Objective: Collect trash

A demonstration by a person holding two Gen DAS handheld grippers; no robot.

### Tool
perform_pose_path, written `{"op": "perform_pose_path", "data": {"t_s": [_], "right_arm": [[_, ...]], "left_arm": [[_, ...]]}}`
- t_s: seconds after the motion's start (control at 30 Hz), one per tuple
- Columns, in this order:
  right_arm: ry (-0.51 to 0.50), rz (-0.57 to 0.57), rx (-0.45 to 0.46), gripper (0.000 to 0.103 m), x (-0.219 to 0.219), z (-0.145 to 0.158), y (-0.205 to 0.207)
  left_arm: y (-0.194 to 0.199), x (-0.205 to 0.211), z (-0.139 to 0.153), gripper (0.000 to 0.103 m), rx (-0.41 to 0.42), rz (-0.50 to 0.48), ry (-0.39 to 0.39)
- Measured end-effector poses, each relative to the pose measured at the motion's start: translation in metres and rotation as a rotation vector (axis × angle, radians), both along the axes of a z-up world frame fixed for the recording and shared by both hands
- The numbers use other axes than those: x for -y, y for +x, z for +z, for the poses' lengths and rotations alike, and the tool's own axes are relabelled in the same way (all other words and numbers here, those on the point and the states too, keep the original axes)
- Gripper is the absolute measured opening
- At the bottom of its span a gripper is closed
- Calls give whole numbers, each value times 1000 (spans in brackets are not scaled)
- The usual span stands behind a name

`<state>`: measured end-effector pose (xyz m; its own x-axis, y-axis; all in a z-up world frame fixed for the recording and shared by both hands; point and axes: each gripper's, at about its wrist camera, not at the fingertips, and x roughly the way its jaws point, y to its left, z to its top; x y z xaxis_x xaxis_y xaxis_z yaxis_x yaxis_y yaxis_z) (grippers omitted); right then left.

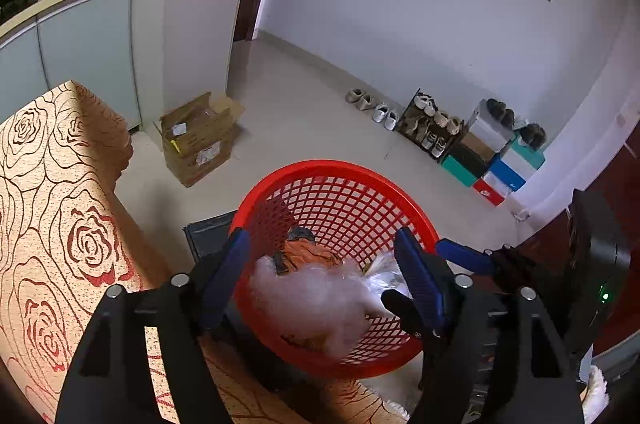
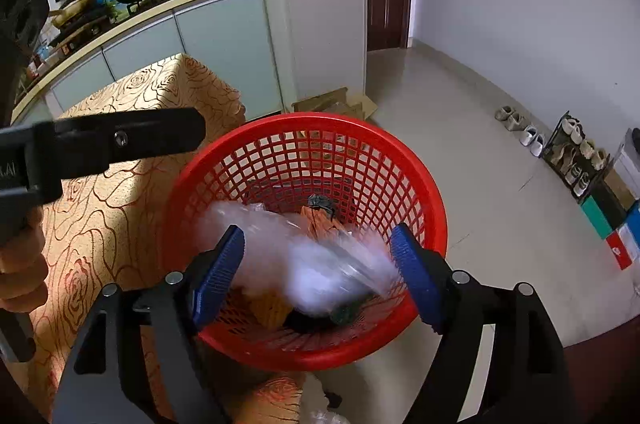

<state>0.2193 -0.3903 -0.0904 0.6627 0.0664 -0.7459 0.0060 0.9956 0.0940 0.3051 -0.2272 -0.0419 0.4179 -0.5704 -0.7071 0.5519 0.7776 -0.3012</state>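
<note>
A red mesh basket (image 1: 320, 165) (image 2: 308, 119) stands on the floor against the table. Over it my left gripper (image 1: 324, 280) is open, and a blurred white fluffy wad (image 1: 312, 300) hangs loose between the pads, touching neither. My right gripper (image 2: 316, 276) is open too, with a blurred clear plastic wrap (image 2: 304, 252) free between its blue pads. An orange wrapper (image 1: 308, 252) (image 2: 320, 220) and a dark crumpled scrap (image 2: 320, 201) lie in the basket. The right gripper's fingers (image 1: 464, 256) show at the basket's right rim. One of the left gripper's fingers (image 2: 160, 131) reaches in from the left.
A table with a rose-patterned cloth (image 1: 60, 203) (image 2: 140, 103) stands left of the basket. An open cardboard box (image 1: 196, 139) sits on the floor beyond. A shoe rack (image 1: 432, 127) and stacked shoe boxes (image 1: 492, 163) line the far wall. A hand (image 2: 20, 264) holds the left gripper.
</note>
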Motion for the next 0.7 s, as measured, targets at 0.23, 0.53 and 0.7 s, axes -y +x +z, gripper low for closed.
{"op": "perform_pose_path", "data": {"t_s": [0.23,0.53,0.7], "right_arm": [[32,-39,30,74,5,14,-19],[89,-121,102,86,-9,46,-62],[101,-141,142,87,-24,64,-88]], "left_arm": [[-15,-20,23,75,75,61,9],[-65,-54,59,81,241,169,82],[-102,-72,77,85,341,228,127]]}}
